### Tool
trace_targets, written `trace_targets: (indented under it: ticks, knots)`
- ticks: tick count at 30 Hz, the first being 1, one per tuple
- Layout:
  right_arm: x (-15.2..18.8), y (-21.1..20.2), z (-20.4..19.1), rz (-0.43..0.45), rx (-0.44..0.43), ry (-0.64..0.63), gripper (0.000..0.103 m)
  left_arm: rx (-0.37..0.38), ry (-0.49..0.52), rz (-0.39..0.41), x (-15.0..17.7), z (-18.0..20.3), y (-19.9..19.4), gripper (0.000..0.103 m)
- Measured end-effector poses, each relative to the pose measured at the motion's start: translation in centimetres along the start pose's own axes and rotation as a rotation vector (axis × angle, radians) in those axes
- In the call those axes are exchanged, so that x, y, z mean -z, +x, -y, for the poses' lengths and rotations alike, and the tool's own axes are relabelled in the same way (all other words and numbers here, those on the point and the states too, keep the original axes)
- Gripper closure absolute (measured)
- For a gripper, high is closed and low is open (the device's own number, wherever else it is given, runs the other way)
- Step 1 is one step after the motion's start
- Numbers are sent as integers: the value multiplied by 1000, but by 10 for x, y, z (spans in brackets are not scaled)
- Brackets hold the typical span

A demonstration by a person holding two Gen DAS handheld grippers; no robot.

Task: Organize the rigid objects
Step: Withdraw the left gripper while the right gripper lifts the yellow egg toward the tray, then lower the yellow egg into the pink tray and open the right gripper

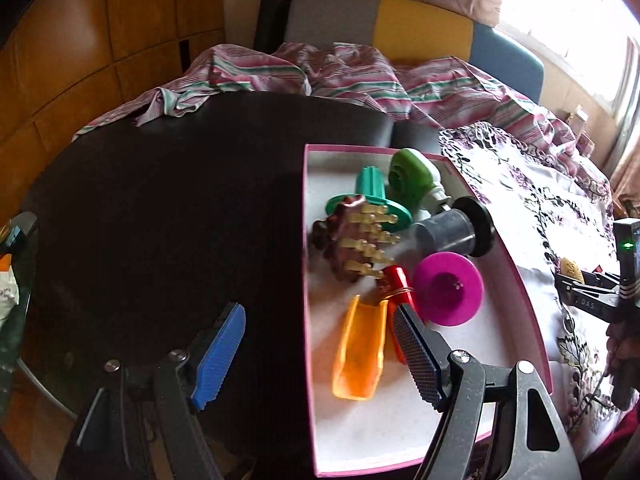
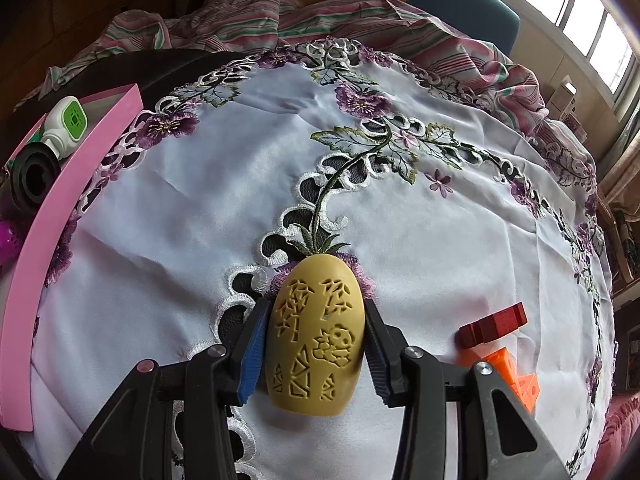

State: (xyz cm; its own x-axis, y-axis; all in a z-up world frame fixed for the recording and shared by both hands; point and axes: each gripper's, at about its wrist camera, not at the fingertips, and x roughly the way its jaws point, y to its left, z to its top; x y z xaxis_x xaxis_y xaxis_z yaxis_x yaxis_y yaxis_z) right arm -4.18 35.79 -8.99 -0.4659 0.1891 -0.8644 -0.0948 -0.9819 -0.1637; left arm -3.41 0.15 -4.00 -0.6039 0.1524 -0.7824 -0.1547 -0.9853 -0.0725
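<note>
A pink-walled box holds several plastic parts: an orange scoop, a magenta disc, a red piece, a brown spiked piece, a teal piece, a green piece and a grey-black cylinder. My left gripper is open and empty, straddling the box's left wall above the scoop. My right gripper is shut on a tan carved egg-shaped shell over the embroidered cloth. The right gripper also shows at the right edge of the left wrist view.
The box lies left of the right gripper. A red block and orange cubes lie on the cloth at right. A dark table extends left of the box. Striped bedding lies behind.
</note>
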Motion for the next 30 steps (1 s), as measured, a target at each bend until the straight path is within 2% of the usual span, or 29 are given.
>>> trace_targets:
  ticks: [5, 9, 16, 21, 26, 30]
  knots:
    - [-6, -6, -1, -30, -1, 35, 59, -4, -13, -4, 1, -8, 0, 26]
    - [-14, -32, -15, 28, -83, 65, 59, -12, -32, -6, 2, -15, 1, 26]
    - [-25, -86, -78, 152, -235, -25, 59, -27, -56, -11, 7, -24, 2, 26]
    - [-22, -107, -128, 182, -350, -112, 59, -32, -62, -11, 9, -29, 1, 26]
    - [-13, -103, -171, 113, -418, -189, 59, -28, -75, -13, 9, -33, 0, 26]
    - [-10, -81, -186, 32, -323, -186, 59, -24, -79, -15, 10, -34, 1, 26]
